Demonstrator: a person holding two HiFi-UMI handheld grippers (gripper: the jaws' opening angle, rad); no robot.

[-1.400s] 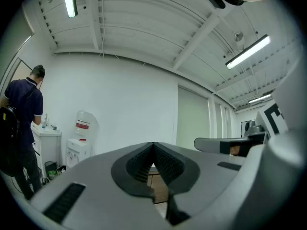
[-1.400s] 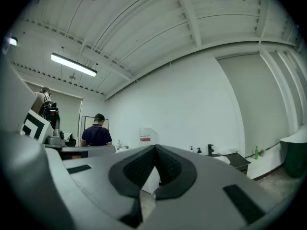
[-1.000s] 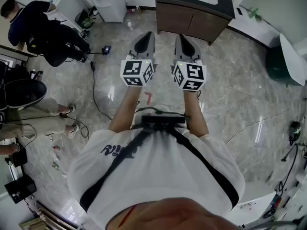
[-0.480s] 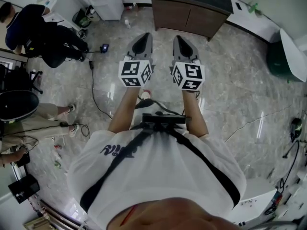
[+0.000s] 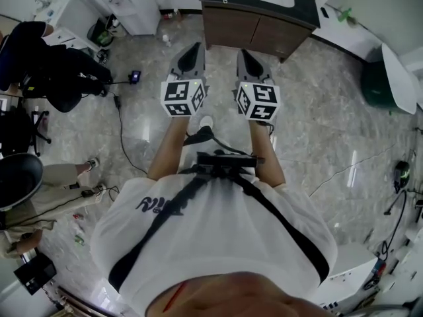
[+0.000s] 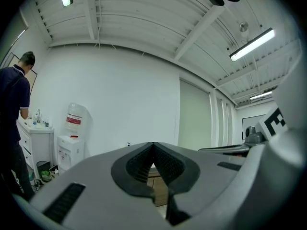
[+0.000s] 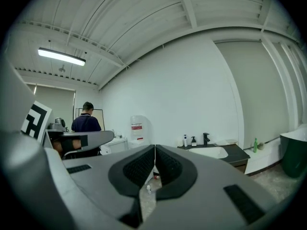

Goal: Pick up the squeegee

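No squeegee shows in any view. In the head view my left gripper (image 5: 192, 53) and right gripper (image 5: 246, 55) are held side by side at chest height over the marble floor, pointing toward a dark vanity cabinet (image 5: 258, 25) with a white sink. The left gripper (image 6: 153, 146) has its jaws closed tip to tip with nothing between them. The right gripper (image 7: 155, 149) is likewise shut and empty. In the right gripper view the sink counter (image 7: 218, 152) carries a tap and bottles.
A water dispenser (image 5: 135, 2) stands left of the cabinet. A person in dark clothes (image 5: 46, 58) is at the far left by a white counter. Cables (image 5: 122, 131) trail over the floor. A dark green tub (image 5: 380, 84) sits at the right. Another person's legs (image 5: 59, 177) show lower left.
The view has shifted forward toward the vanity cabinet; both grippers stay shut and side by side, now closer to the cabinet.
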